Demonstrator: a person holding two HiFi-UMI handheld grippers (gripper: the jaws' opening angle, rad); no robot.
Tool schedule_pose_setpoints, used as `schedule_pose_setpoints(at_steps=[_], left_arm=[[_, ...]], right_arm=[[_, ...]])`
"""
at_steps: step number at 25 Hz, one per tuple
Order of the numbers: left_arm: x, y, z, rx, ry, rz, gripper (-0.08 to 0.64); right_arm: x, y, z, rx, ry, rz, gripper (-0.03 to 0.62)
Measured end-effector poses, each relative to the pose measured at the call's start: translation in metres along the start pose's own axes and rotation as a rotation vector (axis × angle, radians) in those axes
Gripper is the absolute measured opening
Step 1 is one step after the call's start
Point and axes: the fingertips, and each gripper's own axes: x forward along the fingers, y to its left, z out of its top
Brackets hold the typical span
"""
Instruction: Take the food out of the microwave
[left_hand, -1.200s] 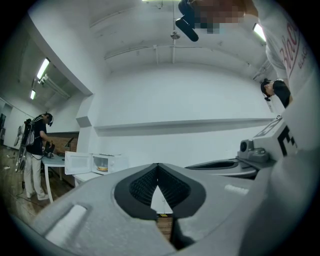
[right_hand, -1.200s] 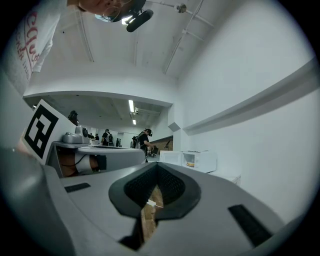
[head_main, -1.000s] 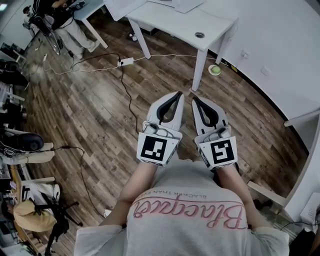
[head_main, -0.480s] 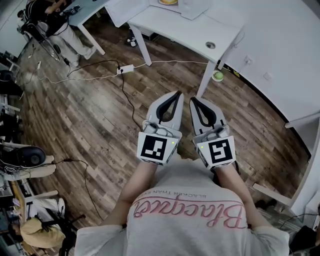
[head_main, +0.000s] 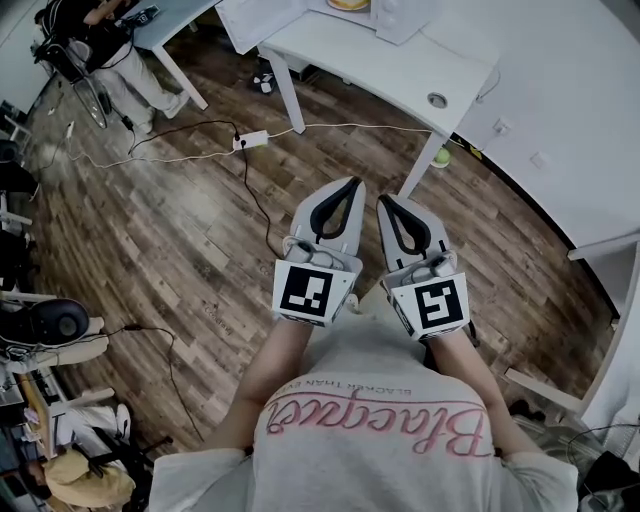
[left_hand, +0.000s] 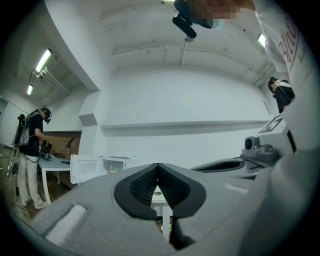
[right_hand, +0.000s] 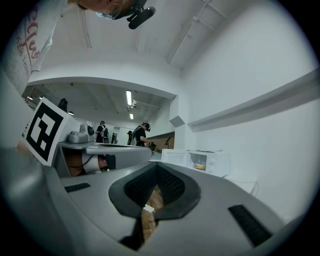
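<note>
You're closing in on it. Over the last second the white table (head_main: 400, 75) slides down the head view, and the microwave (head_main: 405, 18) comes into frame on top of it, where a second ago only bare tabletop shows. Its door (head_main: 255, 20) hangs open to the left. The food (head_main: 348, 4) sits inside the cavity, just clipping the top edge of the head view. The right gripper view also shows it, a small yellowish portion in the open box, too small to tell what it rests on.

Your left gripper (head_main: 354, 183) and right gripper (head_main: 384, 199) ride side by side in front of your chest, pointing toward the table, and their pose is unchanged. Both pairs of jaws are pressed together at the tips, with nothing between them. Under them is only wood floor (head_main: 180, 230), and the power strip (head_main: 252, 139) now lies nearer to them.

What this means, as I read it: the door is already dealt with, so the approach is the step in hand. The food is well apart from both grippers — you'll want to spread a pair of jaws before you reach into that cavity
</note>
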Motion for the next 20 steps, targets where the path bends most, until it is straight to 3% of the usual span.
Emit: schedule_pose_setpoints(at_steps=[11, 20], left_arm=[[0.038, 0.043, -0.012, -0.015, 0.015, 0.05, 0.006], [0.116, 0.089, -0.021, 0.023, 0.033, 0.064, 0.006]], right_arm=[[0.055, -0.019, -0.011, 0.027, 0.01, 0.046, 0.009], [0.131, -0.074, -0.018, 0.049, 0.011, 0.046, 0.009]])
